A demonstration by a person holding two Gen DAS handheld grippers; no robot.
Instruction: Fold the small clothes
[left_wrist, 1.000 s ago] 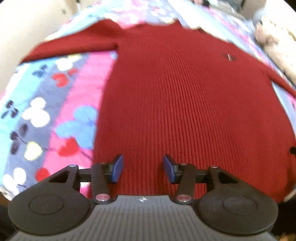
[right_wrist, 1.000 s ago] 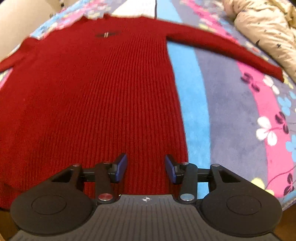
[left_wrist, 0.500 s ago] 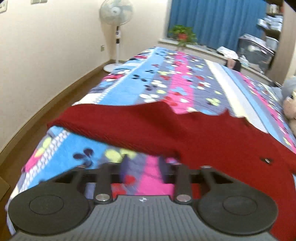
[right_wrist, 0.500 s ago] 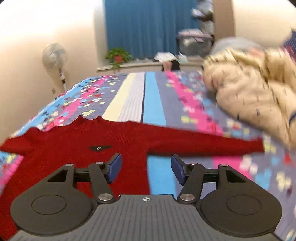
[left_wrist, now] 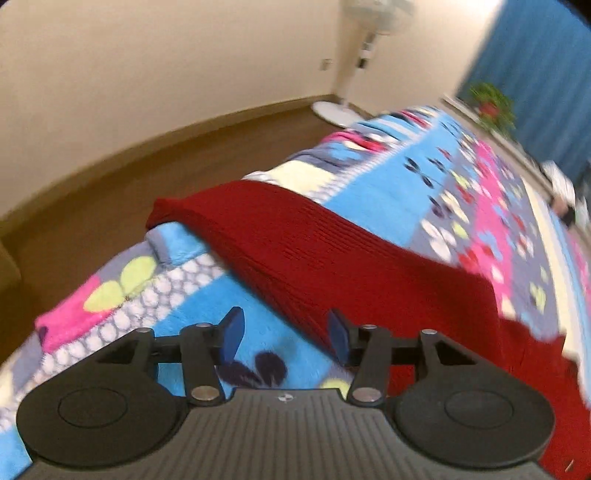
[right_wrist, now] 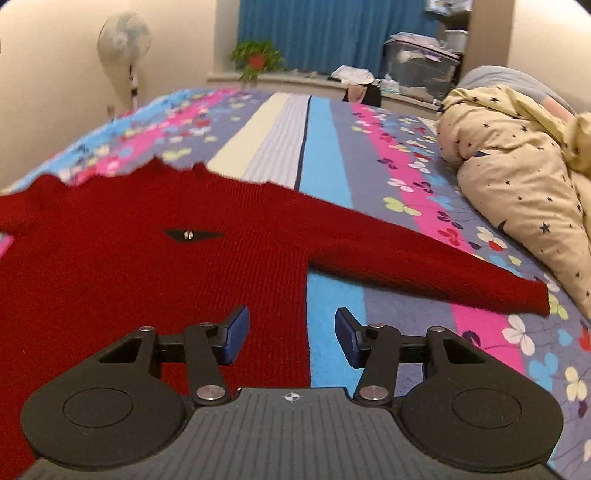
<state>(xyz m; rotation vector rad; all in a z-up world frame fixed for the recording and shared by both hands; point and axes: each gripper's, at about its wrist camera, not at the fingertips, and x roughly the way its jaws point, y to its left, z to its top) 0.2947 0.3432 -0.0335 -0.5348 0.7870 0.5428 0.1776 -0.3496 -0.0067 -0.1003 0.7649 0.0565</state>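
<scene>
A red knit sweater [right_wrist: 110,280] lies flat, front up, on the flowered blanket [right_wrist: 332,155], both sleeves spread out. In the left wrist view its left sleeve [left_wrist: 314,251] runs up to a cuff [left_wrist: 162,212] at the bed's edge. My left gripper [left_wrist: 286,336] hovers just short of that sleeve, jaws opening, with only blanket between them. The right sleeve [right_wrist: 424,258] ends in a cuff [right_wrist: 539,299] near the duvet. My right gripper [right_wrist: 291,339] is above the sweater's right side edge below the armpit, jaws closing but apart, not pressing the cloth.
A cream star-print duvet [right_wrist: 517,177] is heaped on the bed's right side. Left of the bed lie a wooden floor [left_wrist: 110,206] and a wall. A standing fan [right_wrist: 123,40], a potted plant [right_wrist: 256,59] and blue curtains [right_wrist: 332,33] are at the far end.
Both grippers left the sweater's hem and went up the garment. The left swung out to the left sleeve, its jaws nearly shutting on the way and parting again. The right moved toward the right armpit.
</scene>
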